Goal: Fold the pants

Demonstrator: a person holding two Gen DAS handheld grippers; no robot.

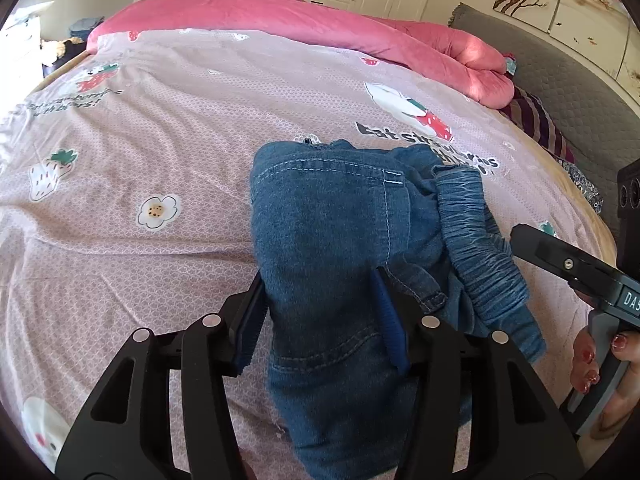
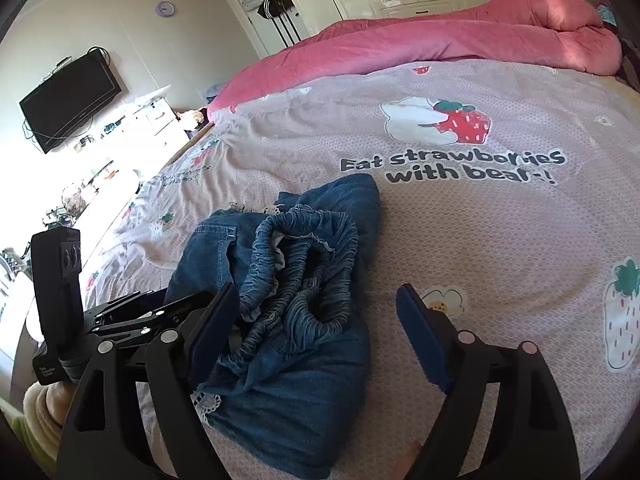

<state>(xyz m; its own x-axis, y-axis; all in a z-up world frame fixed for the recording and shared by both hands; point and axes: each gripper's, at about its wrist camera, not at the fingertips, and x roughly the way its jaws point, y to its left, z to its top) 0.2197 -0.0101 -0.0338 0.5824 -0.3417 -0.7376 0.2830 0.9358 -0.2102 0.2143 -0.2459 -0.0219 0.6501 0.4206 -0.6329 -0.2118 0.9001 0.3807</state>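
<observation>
Blue denim pants (image 1: 328,208) lie in a folded bundle on the pink patterned bed sheet (image 1: 140,128), with the gathered elastic waistband (image 1: 476,248) on the right. My left gripper (image 1: 320,280) stands open astride the bundle; its left pad is at the denim's edge and its right pad rests on the fabric without pinching it. In the right wrist view the pants (image 2: 296,380) lie below my right gripper (image 2: 318,292), whose jaws are wide open over the rumpled waistband (image 2: 304,264). The left gripper (image 2: 132,316) shows at the left there.
A rolled pink quilt (image 1: 320,20) lies along the far side of the bed. A striped pillow (image 1: 536,120) and grey headboard (image 1: 568,76) are at the right. A hand with red nails (image 1: 592,360) holds the right gripper's handle. A wall television (image 2: 68,100) hangs beyond the bed.
</observation>
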